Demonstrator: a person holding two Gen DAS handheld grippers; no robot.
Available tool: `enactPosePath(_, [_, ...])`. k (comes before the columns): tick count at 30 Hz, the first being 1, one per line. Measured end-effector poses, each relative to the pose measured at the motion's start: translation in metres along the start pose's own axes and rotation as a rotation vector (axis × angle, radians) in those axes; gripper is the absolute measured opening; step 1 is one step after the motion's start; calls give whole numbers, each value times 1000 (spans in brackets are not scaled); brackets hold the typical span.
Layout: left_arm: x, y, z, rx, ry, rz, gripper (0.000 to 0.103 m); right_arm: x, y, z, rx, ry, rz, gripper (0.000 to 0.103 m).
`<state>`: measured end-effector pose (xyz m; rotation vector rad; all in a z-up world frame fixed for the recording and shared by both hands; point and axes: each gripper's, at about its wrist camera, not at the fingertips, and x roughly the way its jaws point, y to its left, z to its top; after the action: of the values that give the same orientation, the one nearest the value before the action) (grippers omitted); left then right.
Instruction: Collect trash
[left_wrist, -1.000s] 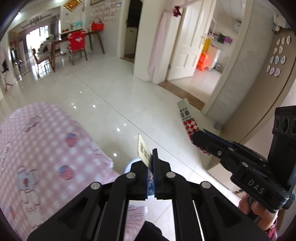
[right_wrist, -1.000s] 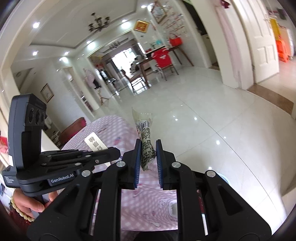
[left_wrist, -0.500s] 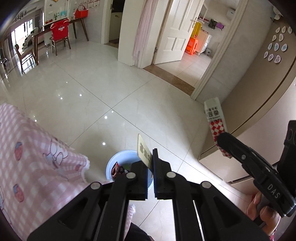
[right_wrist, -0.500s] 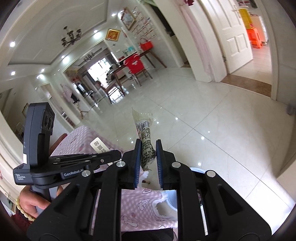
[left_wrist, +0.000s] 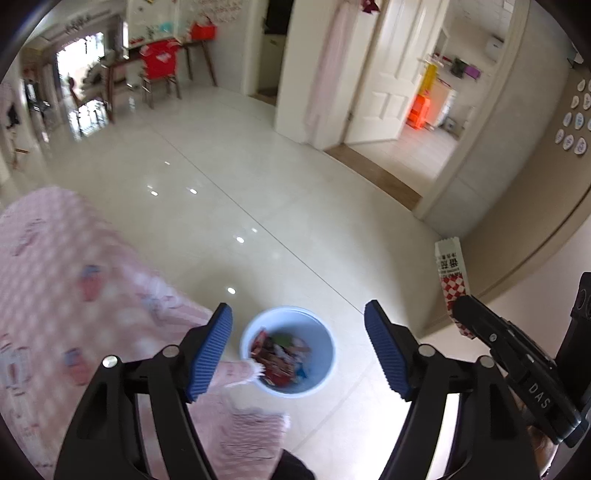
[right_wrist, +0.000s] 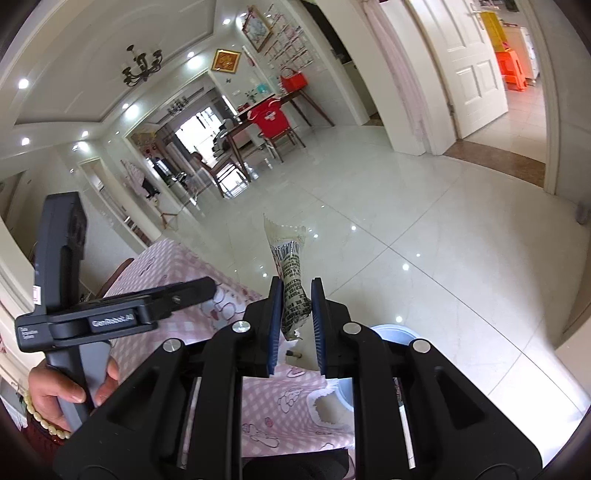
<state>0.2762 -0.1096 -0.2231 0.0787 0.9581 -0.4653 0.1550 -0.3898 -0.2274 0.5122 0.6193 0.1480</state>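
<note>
- Left gripper (left_wrist: 297, 350) is spread wide right now, jaws have just been opening, and I see nothing between the blue pads (left_wrist: 208, 354). They're empty.
- Straight below that gap, on the glossy tile floor (left_wrist: 295, 206), sits the pale blue trash bin (left_wrist: 325, 354). It's already got a pile of colourful wrappers (left_wrist: 279, 356) inside, mostly red stuff, too blurry to read.
- The bin is tucked right against the hanging edge of the pink checked tablecloth (left_wrist: 74, 280); a corner of the cloth droops over its near-left rim.
- Right gripper (right_wrist: 297, 314) is pinched on a crumpled wrapper (right_wrist: 291, 280), clear plastic at the top with black print lower down. It sticks up out of the jaws, roughly upright.
- From the left wrist view the same wrapper (left_wrist: 452, 273) shows its other face: white top with red-and-white checks, poking out of the right tool on the right side of the picture.
- In the right wrist view a sliver of the bin's rim (right_wrist: 393, 332) peeks out behind the right finger, past the table edge.
- The person's left hand (right_wrist: 62, 391), bead bracelet on the wrist, is wrapped around the left tool's handle at the lower left.
</note>
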Motion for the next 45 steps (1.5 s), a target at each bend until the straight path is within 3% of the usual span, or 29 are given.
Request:
enactPosePath(13, [-66, 65, -10, -94, -107, 94, 80, 39, 46, -2, -79, 52, 39, 16])
enactPosePath(21, [-82, 88, -19, -102, -115, 136, 82, 67, 66, -2, -110, 71, 34, 17])
enactPosePath(24, [-84, 93, -22, -104, -117, 146, 83, 80, 69, -2, -123, 85, 9, 21])
enactPosePath(25, [-84, 95, -24, -105, -119, 151, 83, 86, 71, -1, -128, 93, -1, 30])
enactPosePath(26, [-85, 96, -25, -107, -122, 155, 84, 92, 72, -2, -135, 105, -13, 49])
enactPosePath(27, [-86, 98, -26, -108, -123, 155, 85, 97, 74, -3, -145, 111, -28, 57])
enactPosePath(37, [-102, 97, -38, -123, -97, 173, 88, 84, 87, -6, -163, 89, -22, 60])
enactPosePath(45, [-155, 76, -53, -93, -182, 230, 90, 23, 117, -1, -196, 15, 38, 67])
